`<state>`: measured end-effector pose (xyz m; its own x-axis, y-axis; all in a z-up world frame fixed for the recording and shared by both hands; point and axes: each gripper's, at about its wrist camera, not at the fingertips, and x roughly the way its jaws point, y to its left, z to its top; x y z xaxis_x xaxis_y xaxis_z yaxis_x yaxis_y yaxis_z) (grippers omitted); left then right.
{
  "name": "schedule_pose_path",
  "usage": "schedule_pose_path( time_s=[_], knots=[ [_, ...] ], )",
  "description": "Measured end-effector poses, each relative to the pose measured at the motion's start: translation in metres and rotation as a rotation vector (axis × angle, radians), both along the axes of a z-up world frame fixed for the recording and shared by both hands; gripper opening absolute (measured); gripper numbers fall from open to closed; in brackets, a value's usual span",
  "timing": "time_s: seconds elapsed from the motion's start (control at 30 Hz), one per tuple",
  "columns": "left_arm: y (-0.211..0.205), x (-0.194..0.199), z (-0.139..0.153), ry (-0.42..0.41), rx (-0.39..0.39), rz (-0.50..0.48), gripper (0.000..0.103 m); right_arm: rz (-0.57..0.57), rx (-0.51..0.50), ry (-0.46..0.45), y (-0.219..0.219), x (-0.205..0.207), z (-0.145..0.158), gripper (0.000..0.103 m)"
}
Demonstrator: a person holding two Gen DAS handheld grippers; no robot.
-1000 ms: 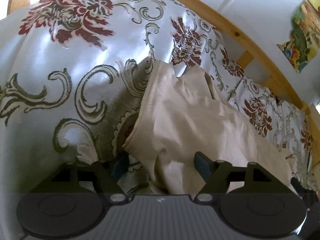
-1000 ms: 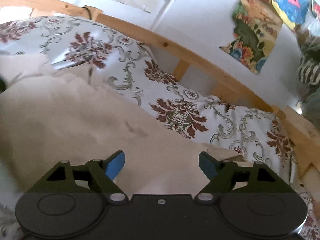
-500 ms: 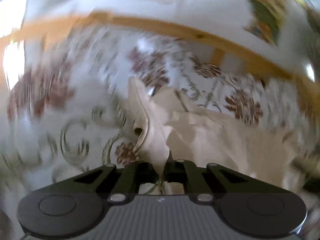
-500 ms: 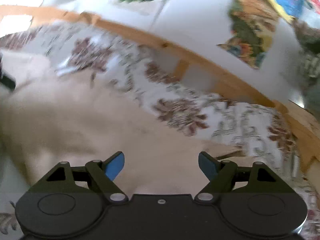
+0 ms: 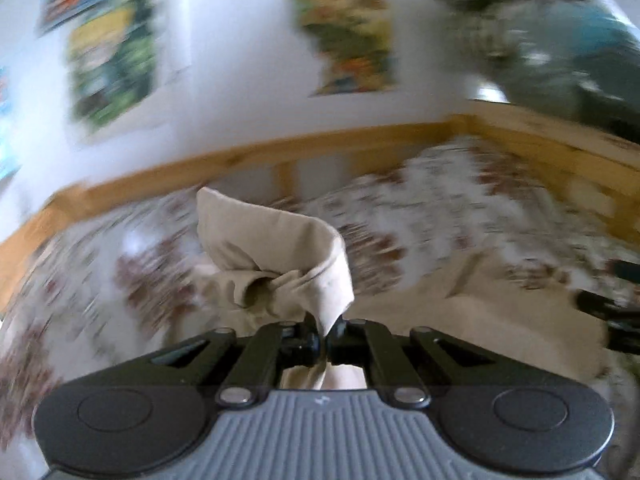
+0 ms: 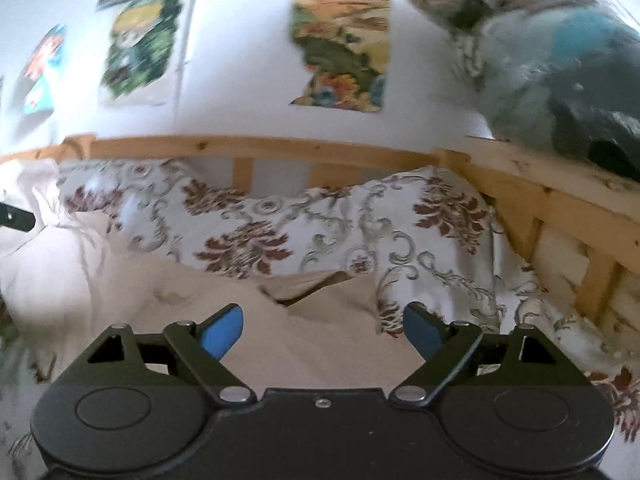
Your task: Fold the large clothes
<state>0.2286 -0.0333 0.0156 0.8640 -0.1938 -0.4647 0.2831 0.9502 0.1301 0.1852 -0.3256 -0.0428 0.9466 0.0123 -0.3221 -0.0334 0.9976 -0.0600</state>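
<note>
A beige garment (image 5: 276, 264) lies on a floral bedspread (image 5: 460, 216). My left gripper (image 5: 323, 338) is shut on a bunched edge of it, and the pinched cloth stands up in a fold above the fingers. The rest of the garment (image 6: 248, 320) spreads flat over the bed in the right wrist view. My right gripper (image 6: 322, 330) hovers over that flat cloth, open, with nothing between its blue pads (image 6: 222, 330). A dark part of the left gripper (image 6: 16, 216) shows at the left edge there.
A wooden bed rail (image 6: 280, 152) runs along the far side and turns down the right (image 6: 560, 204). Posters (image 6: 344, 44) hang on the white wall behind. A dark and teal bundle (image 6: 560, 80) sits on the rail's upper right corner.
My left gripper closed on the garment's edge and lifted it, rolling as it rose. My right gripper stayed open and shifted over the cloth toward the bed's far right corner.
</note>
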Motion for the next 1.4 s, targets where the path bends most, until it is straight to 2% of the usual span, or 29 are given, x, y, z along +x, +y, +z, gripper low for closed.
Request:
schedule_pose_path(
  time_s=[0.07, 0.17, 0.23, 0.33, 0.43, 0.57, 0.63, 0.77, 0.87, 0.97, 1.07, 1.13, 1.23, 1.3, 1.37, 1.4],
  knots=[
    [-0.022, 0.002, 0.011, -0.003, 0.019, -0.11, 0.002, -0.037, 0.047, -0.018, -0.013, 0.005, 0.002, 0.082],
    [-0.051, 0.002, 0.014, -0.009, 0.025, -0.265, 0.002, -0.093, 0.221, -0.006, -0.042, 0.011, 0.003, 0.081],
    [-0.066, 0.0, 0.007, 0.005, 0.013, -0.337, 0.002, -0.119, 0.34, 0.025, -0.061, 0.013, 0.0, 0.081],
    [-0.08, -0.007, -0.013, 0.045, -0.009, -0.403, 0.002, -0.09, 0.521, 0.069, -0.085, 0.013, -0.009, 0.075],
    [-0.086, -0.022, -0.034, 0.056, -0.019, -0.419, 0.002, -0.005, 0.836, 0.184, -0.108, 0.023, -0.026, 0.073],
    [-0.083, -0.038, -0.044, 0.055, 0.006, -0.405, 0.002, 0.207, 1.354, 0.427, -0.116, 0.042, -0.073, 0.073],
    [-0.083, -0.04, -0.043, 0.05, 0.021, -0.417, 0.002, 0.274, 1.457, 0.479, -0.11, 0.047, -0.083, 0.073],
    [-0.087, -0.045, -0.047, 0.081, 0.047, -0.509, 0.002, 0.295, 1.416, 0.422, -0.111, 0.047, -0.074, 0.073],
    [-0.099, -0.054, -0.062, 0.123, 0.1, -0.591, 0.002, 0.298, 1.389, 0.393, -0.114, 0.045, -0.069, 0.074],
    [-0.104, -0.064, -0.078, 0.159, 0.13, -0.633, 0.003, 0.271, 1.216, 0.402, -0.108, 0.048, -0.061, 0.083],
    [-0.1, -0.065, -0.087, 0.206, 0.096, -0.632, 0.005, 0.265, 1.027, 0.412, -0.093, 0.047, -0.055, 0.082],
    [-0.095, -0.063, -0.088, 0.236, 0.064, -0.626, 0.006, 0.296, 0.936, 0.415, -0.081, 0.046, -0.053, 0.079],
    [-0.081, -0.058, -0.087, 0.297, -0.03, -0.598, 0.013, 0.354, 0.805, 0.411, -0.061, 0.046, -0.048, 0.063],
    [-0.065, -0.057, -0.087, 0.346, -0.121, -0.584, 0.017, 0.361, 0.728, 0.411, -0.053, 0.045, -0.047, 0.033],
    [-0.045, -0.054, -0.085, 0.385, -0.227, -0.562, 0.019, 0.356, 0.696, 0.405, -0.05, 0.045, -0.046, 0.018],
    [-0.034, -0.052, -0.083, 0.402, -0.285, -0.552, 0.021, 0.35, 0.666, 0.398, -0.048, 0.044, -0.045, 0.015]
  ],
)
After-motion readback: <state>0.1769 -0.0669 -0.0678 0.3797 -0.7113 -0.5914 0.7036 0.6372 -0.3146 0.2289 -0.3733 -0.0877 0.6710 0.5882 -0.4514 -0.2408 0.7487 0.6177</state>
